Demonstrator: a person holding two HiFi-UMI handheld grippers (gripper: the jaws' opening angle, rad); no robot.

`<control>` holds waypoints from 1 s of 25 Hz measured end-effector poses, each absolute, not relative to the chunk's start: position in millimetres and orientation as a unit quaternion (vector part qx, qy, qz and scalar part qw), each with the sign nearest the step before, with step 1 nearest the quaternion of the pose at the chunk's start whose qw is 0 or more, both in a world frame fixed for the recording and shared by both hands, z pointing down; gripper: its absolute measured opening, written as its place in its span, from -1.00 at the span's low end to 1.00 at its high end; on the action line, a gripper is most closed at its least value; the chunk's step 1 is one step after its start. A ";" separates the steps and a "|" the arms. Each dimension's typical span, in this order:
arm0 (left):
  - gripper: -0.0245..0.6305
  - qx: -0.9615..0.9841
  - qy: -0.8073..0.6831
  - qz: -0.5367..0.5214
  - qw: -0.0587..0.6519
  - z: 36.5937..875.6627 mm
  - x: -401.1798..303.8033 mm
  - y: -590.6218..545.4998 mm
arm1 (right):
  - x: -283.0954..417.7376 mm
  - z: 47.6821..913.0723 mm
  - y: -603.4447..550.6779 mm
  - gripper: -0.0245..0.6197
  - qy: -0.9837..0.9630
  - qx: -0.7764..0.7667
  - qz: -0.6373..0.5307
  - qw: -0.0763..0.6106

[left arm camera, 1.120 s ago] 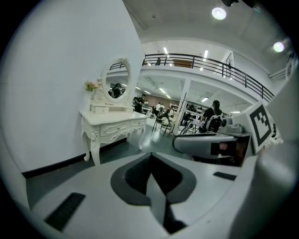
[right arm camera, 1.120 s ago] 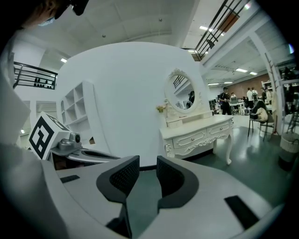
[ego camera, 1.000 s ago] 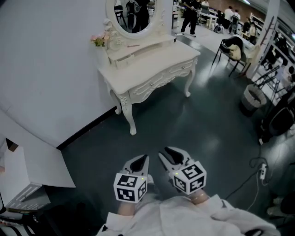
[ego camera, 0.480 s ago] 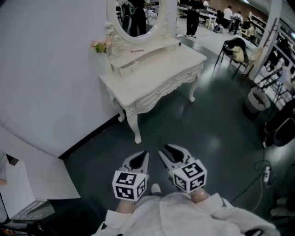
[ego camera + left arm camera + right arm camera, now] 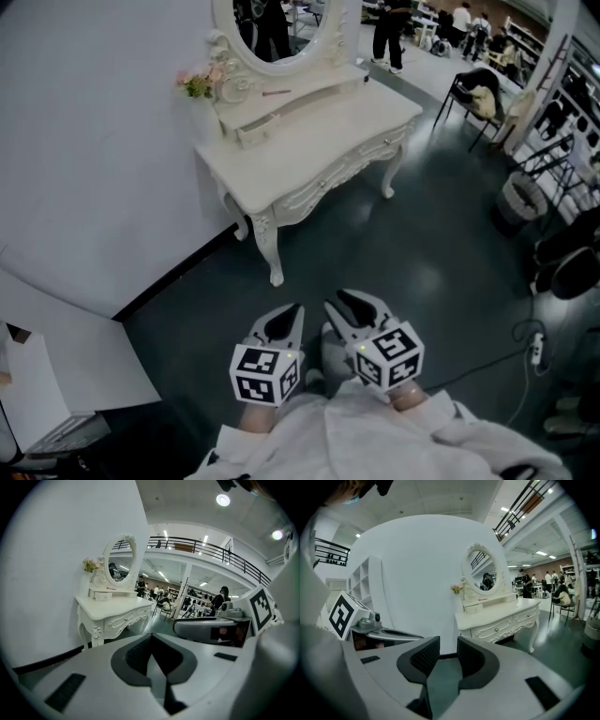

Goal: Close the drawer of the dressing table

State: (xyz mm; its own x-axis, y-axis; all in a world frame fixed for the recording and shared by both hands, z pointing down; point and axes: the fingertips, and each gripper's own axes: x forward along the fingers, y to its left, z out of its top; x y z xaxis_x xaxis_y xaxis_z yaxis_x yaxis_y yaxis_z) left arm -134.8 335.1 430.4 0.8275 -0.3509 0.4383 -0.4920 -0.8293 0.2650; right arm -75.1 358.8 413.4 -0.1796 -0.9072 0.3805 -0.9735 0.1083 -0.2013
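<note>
Grippers sit closest to me, side by side just in front of the person's white sleeves [image 5: 375, 441], both aimed forward over the dark, glossy floor [image 5: 422, 272]. I read this low, tucked hold as a carrying posture for the walk-up, since nothing is within reach. The left gripper [image 5: 289, 317] has its ridged pads pressed together at the tips with nothing between them. The right gripper [image 5: 342, 305] has its pads parted, and only bare floor shows in the gap.

Well apart from both, against the plain white wall [image 5: 84, 141], stands the white carved dressing table with curved legs [image 5: 319, 141]. Its long axis runs along the wall, from the near-left corner away to the far right in the head view.

The small white drawer with a knob [image 5: 251, 134] sits at the left end of the low raised tier under the oval white-framed mirror [image 5: 281, 28]. It juts out past the tier's face, so it is not yet closed. It points toward the table's front edge, and I judge its sliding axis to cross the table's depth, so the push must go back toward the mirror. A small bunch of pink flowers [image 5: 199, 82] stands just beside that corner and could be knocked.

Farther off are a dark chair [image 5: 473, 103] and some people.
</note>
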 end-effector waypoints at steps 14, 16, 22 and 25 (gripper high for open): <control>-0.91 0.925 -0.262 0.191 0.198 437.7 -102.7 237.9 | -27.4 408.1 253.3 -0.64 -0.758 0.618 0.195 0.079; -0.91 0.924 -0.267 0.191 0.197 436.3 -92.0 219.1 | -15.0 407.5 234.2 -0.64 -0.760 0.615 0.194 0.080; -0.91 0.921 -0.284 0.186 0.191 426.3 -55.6 160.9 | 26.6 395.4 175.6 -0.64 -0.767 0.609 0.186 0.077; -0.91 0.920 -0.291 0.185 0.189 423.8 -36.0 135.2 | 43.8 394.3 151.6 -0.64 -0.775 0.600 0.181 0.081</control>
State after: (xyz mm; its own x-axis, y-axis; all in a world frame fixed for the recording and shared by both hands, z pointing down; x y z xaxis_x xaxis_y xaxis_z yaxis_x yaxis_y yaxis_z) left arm -36.0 135.2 423.8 0.7625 -0.4652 0.4497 -0.6049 -0.7592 0.2401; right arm 43.8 151.6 394.3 -0.2675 -0.9004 0.3432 -0.9592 0.2149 -0.1838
